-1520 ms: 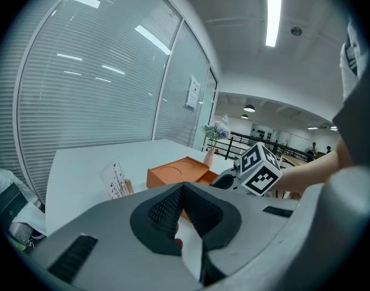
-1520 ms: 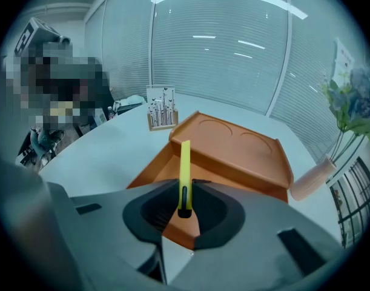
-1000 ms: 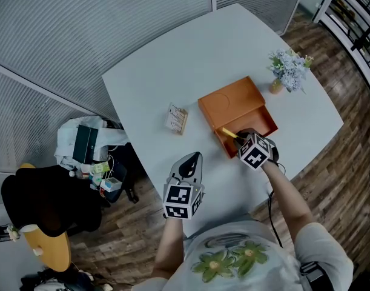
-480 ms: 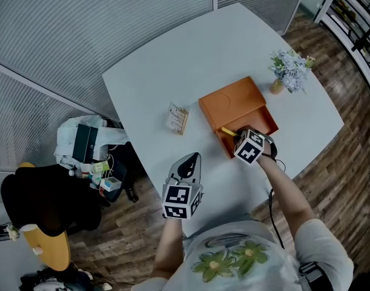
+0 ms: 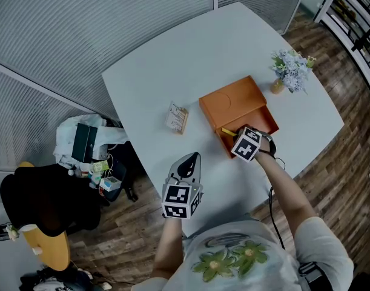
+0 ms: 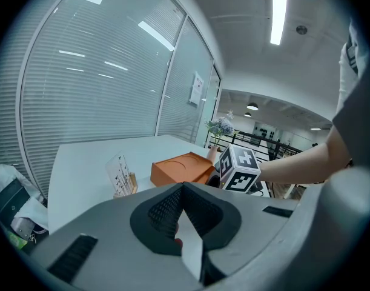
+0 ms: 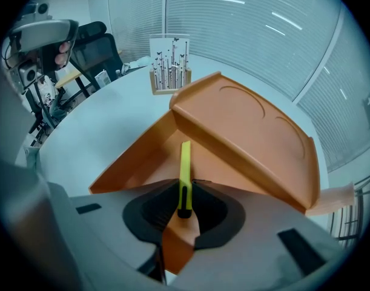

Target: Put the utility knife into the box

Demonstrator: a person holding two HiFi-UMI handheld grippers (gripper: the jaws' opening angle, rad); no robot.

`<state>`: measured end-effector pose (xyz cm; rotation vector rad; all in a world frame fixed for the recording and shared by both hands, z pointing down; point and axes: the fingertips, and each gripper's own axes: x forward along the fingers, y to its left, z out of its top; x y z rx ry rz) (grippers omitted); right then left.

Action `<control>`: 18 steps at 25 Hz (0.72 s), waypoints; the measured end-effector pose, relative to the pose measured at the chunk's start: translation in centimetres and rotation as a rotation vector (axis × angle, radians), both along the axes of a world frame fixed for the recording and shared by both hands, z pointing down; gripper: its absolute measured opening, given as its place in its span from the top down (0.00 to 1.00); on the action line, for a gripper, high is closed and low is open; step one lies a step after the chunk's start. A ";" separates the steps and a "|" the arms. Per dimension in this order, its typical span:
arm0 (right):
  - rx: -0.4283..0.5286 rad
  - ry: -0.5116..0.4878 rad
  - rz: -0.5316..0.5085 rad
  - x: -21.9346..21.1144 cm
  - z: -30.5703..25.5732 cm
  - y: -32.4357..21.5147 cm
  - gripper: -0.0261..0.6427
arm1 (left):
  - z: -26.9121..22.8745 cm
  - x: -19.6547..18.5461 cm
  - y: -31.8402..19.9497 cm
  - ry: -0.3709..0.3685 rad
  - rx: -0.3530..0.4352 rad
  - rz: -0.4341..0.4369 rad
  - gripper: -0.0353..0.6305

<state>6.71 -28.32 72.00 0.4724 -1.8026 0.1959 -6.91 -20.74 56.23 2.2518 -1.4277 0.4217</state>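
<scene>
Right gripper (image 7: 185, 188) pinching rear end of yellow utility knife (image 7: 185, 162), knife tip extending over interior of open orange box (image 7: 136, 151), left gripper (image 6: 183, 191) jaws pressed together, nothing between them, over near edge of white table (image 5: 166, 71).

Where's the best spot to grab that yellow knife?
Grab the utility knife at its rear end, from behind, jaws on its flat sides, as the right gripper does. It's a thin strip, so that leaves the front free over the orange box.
</scene>
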 end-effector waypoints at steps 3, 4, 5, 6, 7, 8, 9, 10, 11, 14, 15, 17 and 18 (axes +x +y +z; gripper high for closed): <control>-0.013 0.009 0.000 0.0 0.2 0.0 0.85 | 0.1 0.0 -0.1 0.002 -0.002 0.000 0.94; -0.017 0.012 0.000 0.0 0.3 0.1 0.85 | 0.1 0.0 -0.1 0.002 -0.002 0.000 0.94; -0.020 0.017 -0.001 0.1 0.5 0.1 0.85 | 0.1 -0.1 -0.1 0.003 -0.002 0.000 0.94; -0.021 0.021 -0.002 0.1 0.6 0.1 0.85 | 0.1 -0.1 -0.1 0.004 -0.001 0.000 0.94; -0.022 0.025 -0.003 0.2 0.6 0.1 0.85 | 0.1 -0.1 -0.1 0.005 -0.001 -0.001 0.94; -0.022 0.028 -0.004 0.2 0.7 0.1 0.85 | 0.2 -0.1 -0.1 0.006 -0.002 -0.001 0.94; -0.022 0.028 -0.004 0.3 0.7 0.1 0.85 | 0.2 -0.1 -0.1 0.006 -0.003 -0.001 0.94; -0.023 0.028 -0.003 0.2 0.7 0.1 0.85 | 0.3 -0.1 0.0 0.006 -0.004 0.000 0.94; -0.025 0.027 -0.002 0.2 0.7 0.1 0.85 | 0.3 -0.1 0.0 0.005 -0.006 0.000 0.94; -0.031 0.026 0.002 0.0 0.7 0.2 0.85 | 0.5 -0.2 0.1 0.005 -0.012 0.001 0.94; -0.034 0.025 0.002 0.0 0.8 0.2 0.84 | 0.5 -0.2 0.1 0.006 -0.012 0.001 0.94; -0.039 0.022 0.004 0.0 0.7 0.3 0.82 | 0.3 -0.1 0.1 0.008 -0.009 0.003 0.94; -0.041 0.021 0.006 0.0 0.7 0.3 0.82 | 0.2 0.0 0.0 0.009 -0.007 0.003 0.94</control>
